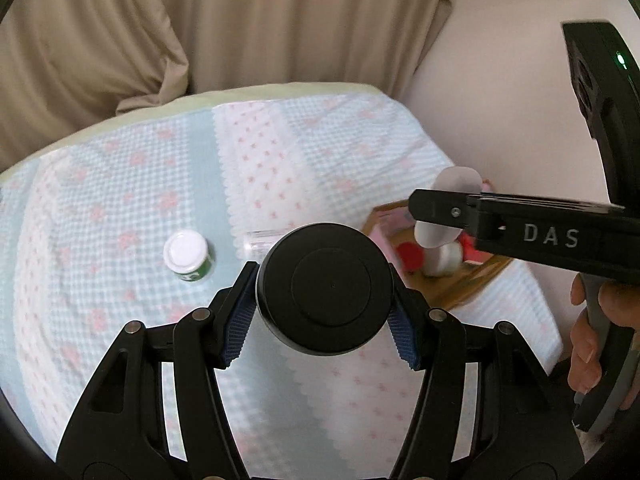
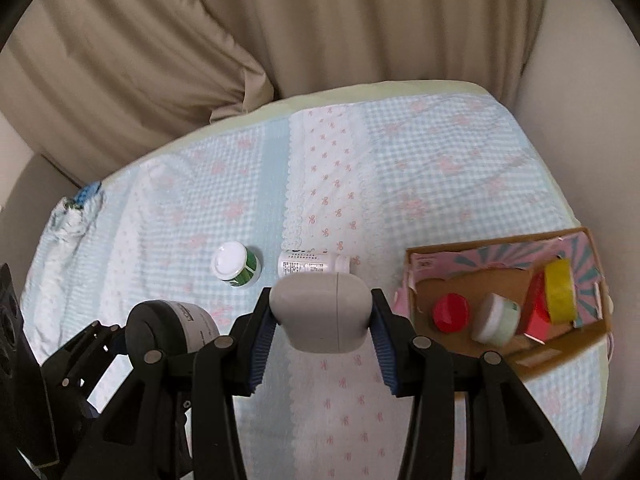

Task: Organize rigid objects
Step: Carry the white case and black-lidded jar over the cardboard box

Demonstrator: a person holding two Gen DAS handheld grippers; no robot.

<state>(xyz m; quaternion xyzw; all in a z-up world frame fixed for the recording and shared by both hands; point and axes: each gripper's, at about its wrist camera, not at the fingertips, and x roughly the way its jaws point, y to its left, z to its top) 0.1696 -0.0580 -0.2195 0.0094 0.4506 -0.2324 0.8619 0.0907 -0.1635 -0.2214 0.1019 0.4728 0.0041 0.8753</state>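
Both your grippers are loaded: left gripper (image 1: 324, 316) jaws clamp a black-lidded jar (image 1: 325, 288) above the bed (image 1: 120, 184), right gripper (image 2: 320, 320) jaws clamp a grey case (image 2: 320, 306) (beside the cardboard box (image 2: 560, 344)).

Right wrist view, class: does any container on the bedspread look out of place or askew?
Yes. The white labelled bottle lies on its side on the bedspread, while the green-labelled jar beside it stands upright. Both sit outside the cardboard box.
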